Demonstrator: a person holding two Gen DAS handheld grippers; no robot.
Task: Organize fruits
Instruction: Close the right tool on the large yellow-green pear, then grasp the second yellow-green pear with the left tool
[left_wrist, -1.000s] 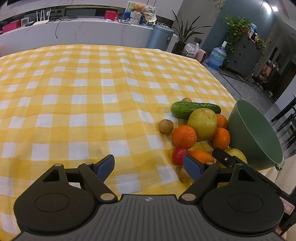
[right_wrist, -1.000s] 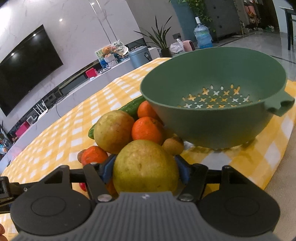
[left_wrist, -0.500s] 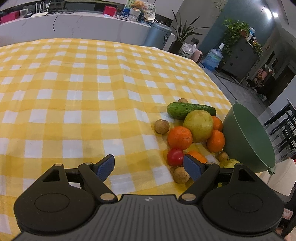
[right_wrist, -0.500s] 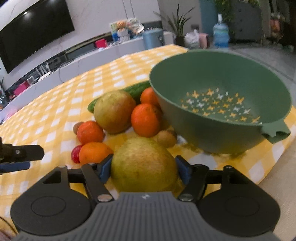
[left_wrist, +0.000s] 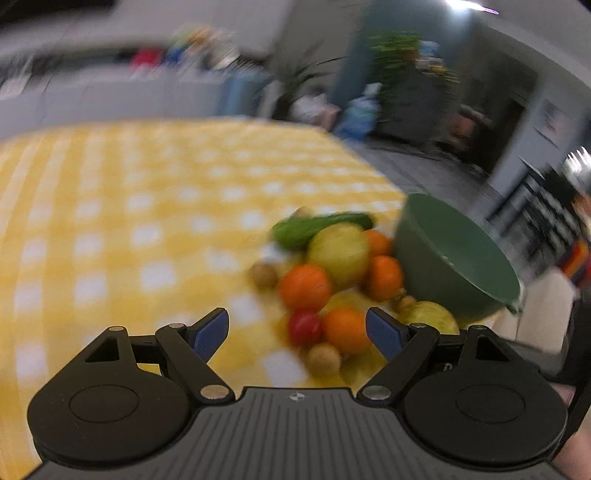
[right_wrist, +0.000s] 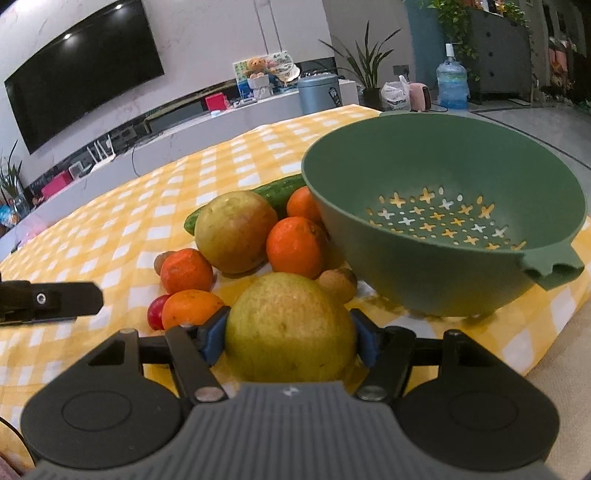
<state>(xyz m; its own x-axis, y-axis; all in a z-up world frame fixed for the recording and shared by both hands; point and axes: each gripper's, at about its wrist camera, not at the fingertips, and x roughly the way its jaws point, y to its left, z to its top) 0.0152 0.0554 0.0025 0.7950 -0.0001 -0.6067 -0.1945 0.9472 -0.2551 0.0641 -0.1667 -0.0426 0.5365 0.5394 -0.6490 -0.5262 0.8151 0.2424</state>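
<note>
Right gripper (right_wrist: 290, 338), mine: blue pads closing on a large yellow-green pear (right_wrist: 290, 328), lower centre of frame, pear clamped between them. Left gripper (left_wrist: 297, 332): jaws wide apart, nothing between the pads. Green colander (right_wrist: 443, 206), right of frame, holds no fruit. Oranges (right_wrist: 295, 245), second pear (right_wrist: 234, 230), cucumber (right_wrist: 277, 190) cluster just left of it on yellow checked cloth (right_wrist: 110, 229).
</note>
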